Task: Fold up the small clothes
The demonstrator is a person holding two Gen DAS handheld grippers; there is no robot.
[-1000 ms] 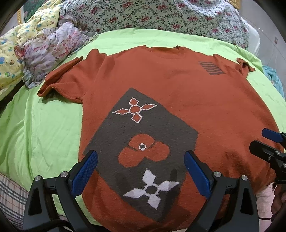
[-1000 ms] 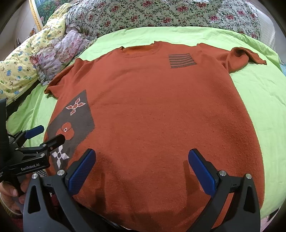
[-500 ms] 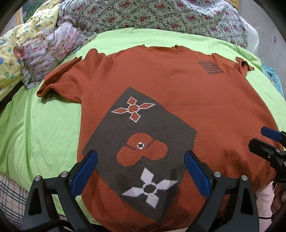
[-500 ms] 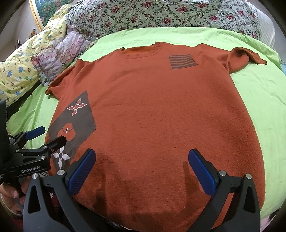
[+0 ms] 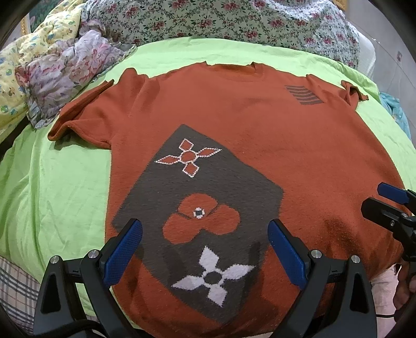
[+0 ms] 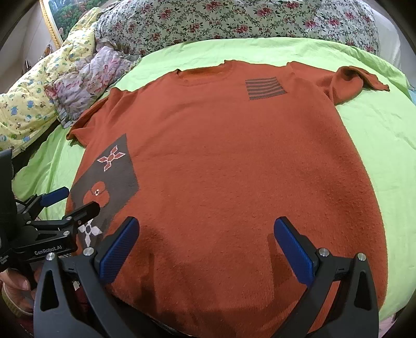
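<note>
A rust-orange short-sleeved knit top (image 5: 234, 124) lies flat, front up, on a green sheet (image 5: 52, 187). It has a dark patch with flower motifs (image 5: 200, 215) and a striped chest patch (image 6: 264, 87). My left gripper (image 5: 205, 247) is open and empty, over the hem at the dark patch. My right gripper (image 6: 208, 247) is open and empty, over the hem's plain middle (image 6: 221, 182). The left gripper shows at the left of the right wrist view (image 6: 70, 200); the right gripper shows at the right edge of the left wrist view (image 5: 387, 200).
A crumpled floral cloth (image 5: 67, 75) and a yellow quilt (image 6: 23, 104) lie at the left of the bed. A floral duvet (image 6: 234, 18) runs along the back. The green sheet (image 6: 377, 145) is bare to the right of the top.
Both grippers have drifted very slightly over the hem. Both stay open and the top has not moved.
</note>
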